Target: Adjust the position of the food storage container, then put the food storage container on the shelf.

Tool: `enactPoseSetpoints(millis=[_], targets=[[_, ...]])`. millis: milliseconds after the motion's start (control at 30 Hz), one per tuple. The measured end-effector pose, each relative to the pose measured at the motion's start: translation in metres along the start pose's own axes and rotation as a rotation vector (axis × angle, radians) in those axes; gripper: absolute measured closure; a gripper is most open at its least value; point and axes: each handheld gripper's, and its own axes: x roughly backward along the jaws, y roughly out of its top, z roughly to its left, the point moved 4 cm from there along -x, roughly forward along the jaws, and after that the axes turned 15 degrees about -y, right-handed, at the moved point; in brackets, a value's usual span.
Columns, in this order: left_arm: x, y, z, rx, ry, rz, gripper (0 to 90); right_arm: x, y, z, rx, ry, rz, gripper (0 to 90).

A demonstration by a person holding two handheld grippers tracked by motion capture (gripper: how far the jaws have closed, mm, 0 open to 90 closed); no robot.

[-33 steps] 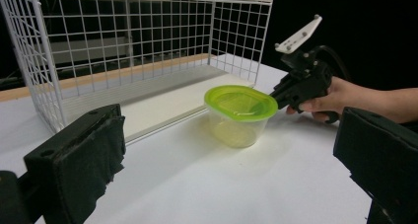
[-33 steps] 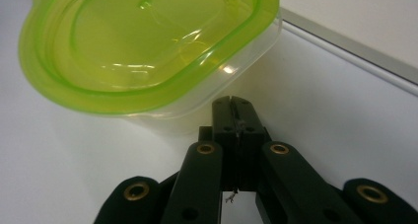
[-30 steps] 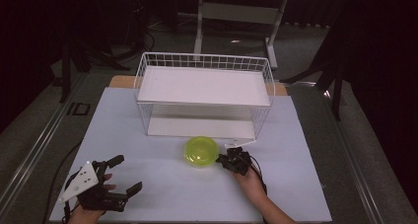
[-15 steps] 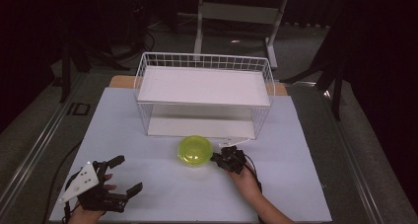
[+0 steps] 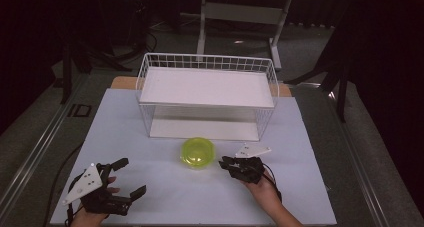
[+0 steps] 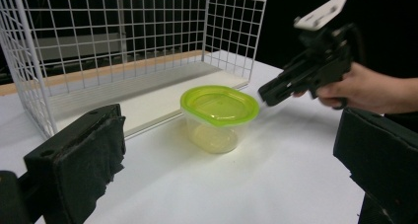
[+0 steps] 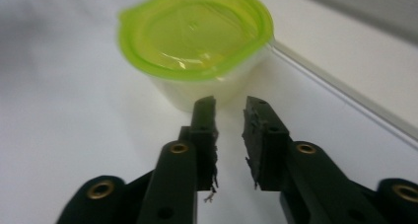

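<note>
A clear tub with a lime-green lid [image 5: 198, 152] [image 6: 220, 105] [image 7: 197, 31] stands on the white table in front of the wire rack. My right gripper [image 5: 226, 163] [image 7: 229, 108] hovers just to its right, tips pointing at the tub and a little apart from it. Its jaws have just been opening and stand a narrow gap apart with nothing between them. In the left gripper view the right gripper [image 6: 268, 93] is held in a hand beside the lid. My left gripper [image 5: 131, 176] rests near the front left corner, wide open and empty, aimed at the tub.
A white wire rack [image 5: 207, 69] with a white board on top and a white board [image 5: 205, 128] on its floor stands at the back middle, its open side toward me. The white table cover [image 5: 300, 197] ends close behind both hands.
The tub sits slightly farther left than a second ago. My right gripper has drawn back from it toward the right and lifted a little, and its jaws have parted. The left gripper has not moved.
</note>
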Motion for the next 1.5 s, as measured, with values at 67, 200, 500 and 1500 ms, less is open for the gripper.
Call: enactPoseSetpoints(millis=[67, 200, 500, 1500], targets=[[-0.001, 0.0, -0.001, -0.003, -0.004, 0.0, 0.2, 0.009, 0.002, 0.002, 0.003, 0.007, -0.027, 65.0], [-0.005, 0.003, -0.003, -0.011, -0.011, 0.013, 0.2, 0.024, 0.007, 0.007, 0.02, 0.024, -0.069, 42.3], [-0.017, 0.013, -0.006, -0.024, -0.05, 0.066, 0.2, 0.053, 0.025, 0.018, 0.092, 0.05, -0.152, 16.8], [-0.082, 0.042, 0.041, 0.108, -0.054, 0.15, 0.2, 0.026, 0.063, 0.011, -0.017, -0.093, -0.229, 13.8]])
